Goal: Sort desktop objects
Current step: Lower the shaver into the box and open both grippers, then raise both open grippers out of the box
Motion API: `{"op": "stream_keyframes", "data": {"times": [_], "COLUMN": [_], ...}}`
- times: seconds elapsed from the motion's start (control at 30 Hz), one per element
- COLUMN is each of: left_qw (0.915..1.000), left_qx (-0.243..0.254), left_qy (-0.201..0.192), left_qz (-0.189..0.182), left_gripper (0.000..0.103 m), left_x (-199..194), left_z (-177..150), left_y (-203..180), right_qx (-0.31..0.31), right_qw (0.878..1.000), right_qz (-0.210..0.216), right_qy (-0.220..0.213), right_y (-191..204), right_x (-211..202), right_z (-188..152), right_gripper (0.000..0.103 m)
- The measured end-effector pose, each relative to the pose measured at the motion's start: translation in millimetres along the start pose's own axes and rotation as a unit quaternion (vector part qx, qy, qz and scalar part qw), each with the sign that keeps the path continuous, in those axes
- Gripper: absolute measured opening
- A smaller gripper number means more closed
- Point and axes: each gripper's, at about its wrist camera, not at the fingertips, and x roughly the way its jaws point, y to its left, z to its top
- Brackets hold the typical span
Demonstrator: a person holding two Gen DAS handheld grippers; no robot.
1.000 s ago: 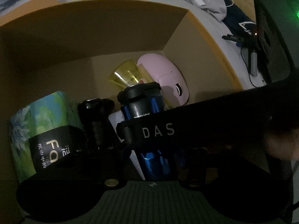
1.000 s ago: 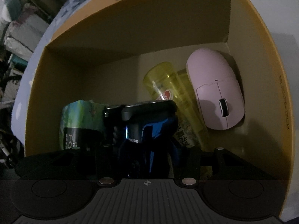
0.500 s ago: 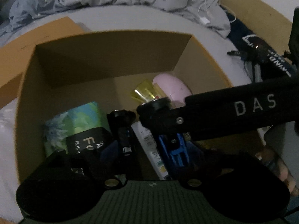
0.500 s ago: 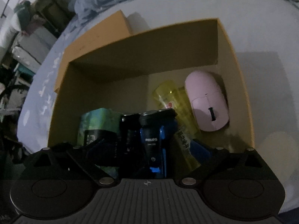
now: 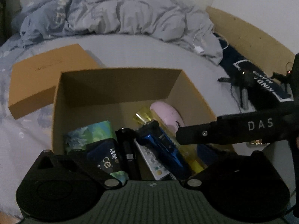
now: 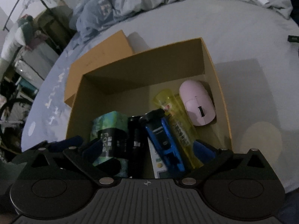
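Now, inside the cardboard box (image 6: pixel 214 69), left to right along its near wall: a soft tissue pack (image 6: pixel 110 130), a hard, slick blue shaver (image 6: pixel 162 136), and a light pink mouse (image 6: pixel 198 104) by the right wall, best gripped across its sides. The left tongs (image 5: pixel 151 160) have just been opening and stand wide, holding nothing. The right tongs (image 6: pixel 147 149) are likewise spread and empty.

This is a bedroom in a home, dimly lit. A bed (image 5: pixel 149 56) with a pale grey sheet carries an open cardboard box (image 5: pixel 119 85), and a rumpled blue-grey duvet (image 5: pixel 104 16) is heaped along its far side. A white charging cable (image 5: pixel 200 46) trails over the bedding. Beyond the bed's edge, cluttered storage bags (image 6: pixel 24 43) stand stacked.
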Motion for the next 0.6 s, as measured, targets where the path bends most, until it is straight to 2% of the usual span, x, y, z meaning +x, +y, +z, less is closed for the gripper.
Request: {"op": "stream_keyframes", "data": {"times": [0.6], "left_qw": [0.9972], "left_qx": [-0.011], "left_qy": [-0.074], "left_qz": [-0.004], "left_gripper": [0.103], "left_x": [-48.7], "left_z": [-17.1], "left_y": [4.3], "right_qx": [-0.039], "right_qw": [0.998], "right_qz": [0.017], "right_qy": [-0.055], "right_y": [17.3], "right_x": [-56.5], "right_z": [-24.5], "right_gripper": [0.103]}}
